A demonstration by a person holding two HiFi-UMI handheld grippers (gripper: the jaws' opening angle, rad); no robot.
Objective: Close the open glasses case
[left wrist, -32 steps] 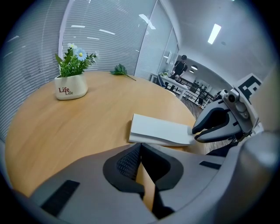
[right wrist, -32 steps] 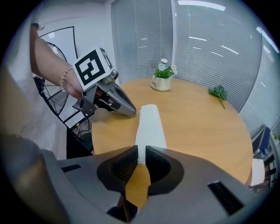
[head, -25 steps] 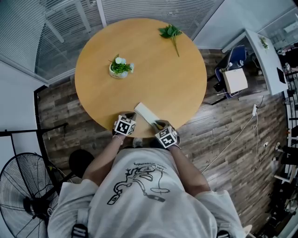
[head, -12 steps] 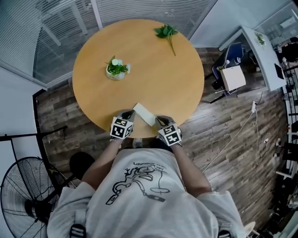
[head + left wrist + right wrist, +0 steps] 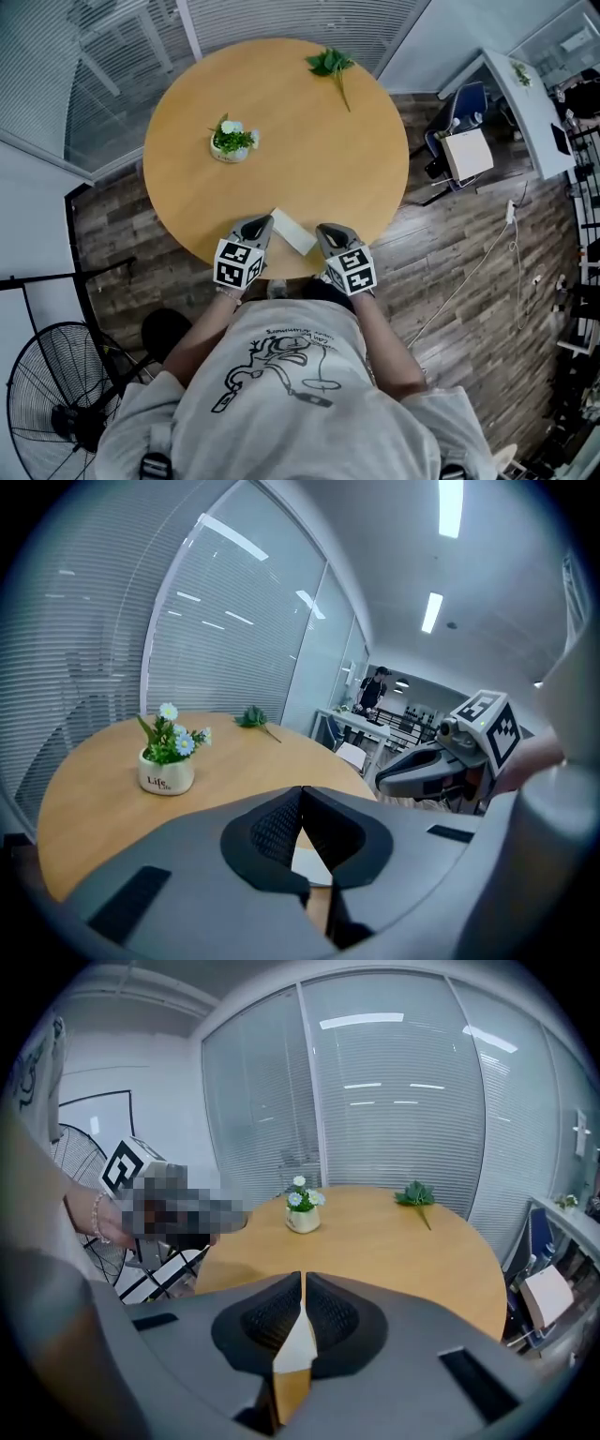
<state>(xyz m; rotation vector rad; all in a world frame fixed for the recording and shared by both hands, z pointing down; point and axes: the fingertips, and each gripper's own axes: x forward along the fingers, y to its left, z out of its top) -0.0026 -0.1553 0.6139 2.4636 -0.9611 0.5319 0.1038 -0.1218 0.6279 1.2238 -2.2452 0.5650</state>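
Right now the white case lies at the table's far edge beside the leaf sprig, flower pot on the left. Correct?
No. The white case lies at the table's near edge, well apart from the leaf sprig; the head view shows it. The flower pot is on the left.

Pale grey short-sleeved T-shirt [image 5: 291,403], with a black line drawing across the chest and a curved row of small lettering above it. Dark straps [image 5: 159,464] at both shoulders. Thin beaded bracelet [image 5: 97,1215] at the left wrist. White left cube [image 5: 236,264] and right cube [image 5: 354,272], each bearing black square markers.
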